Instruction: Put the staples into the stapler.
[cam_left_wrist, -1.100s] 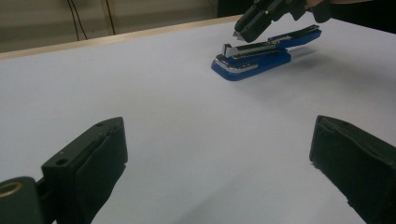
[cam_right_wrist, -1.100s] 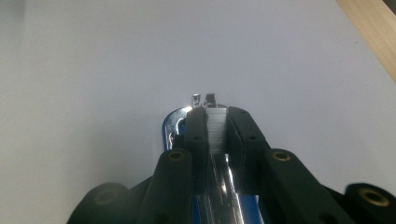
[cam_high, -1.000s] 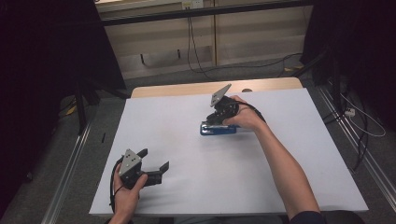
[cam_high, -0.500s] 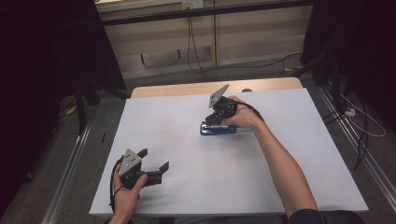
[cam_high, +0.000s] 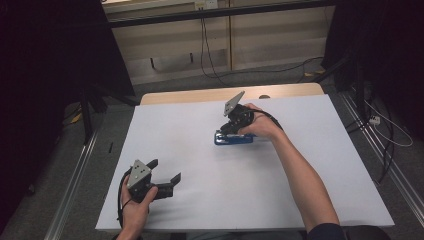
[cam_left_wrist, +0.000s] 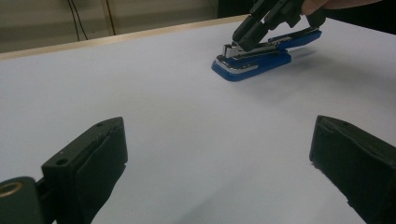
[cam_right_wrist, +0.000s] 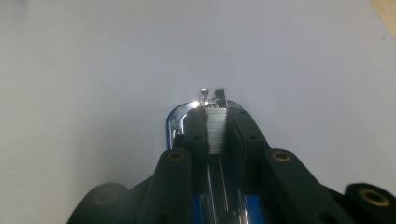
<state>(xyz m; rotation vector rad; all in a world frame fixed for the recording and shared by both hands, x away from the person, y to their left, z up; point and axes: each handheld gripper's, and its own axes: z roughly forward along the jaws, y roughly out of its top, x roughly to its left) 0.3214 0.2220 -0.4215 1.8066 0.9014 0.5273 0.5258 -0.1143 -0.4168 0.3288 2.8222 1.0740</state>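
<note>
Right claw is clamped on a blue plastic stapler with a chrome metal magazine, which lies flat on the white-covered counter, a little beyond its middle and toward the far wooden edge strip. In the right gripper view the two black jaws stand close together along either side of the stapler's silvery magazine channel, their pads touching its walls, with the chrome nose of the tool showing just past the fingertips and the blue body visible low between the jaws. Seen from the left gripper view, the right claw comes down at a slant onto the front end of the stapler, whose blue base sits on the counter while its upper arm is tilted up slightly toward the rear. The person's right hand wraps the claw's body, the forearm reaching in from the lower right, and the grey three-cornered plate stands tilted above it. Left claw rests near the front left corner of the counter, well apart from the stapler, held by the left hand; its jaws are spread wide with nothing between them, and they point toward the stapler. In its own view the left claw frames bare white surface between its two black pads.
</note>
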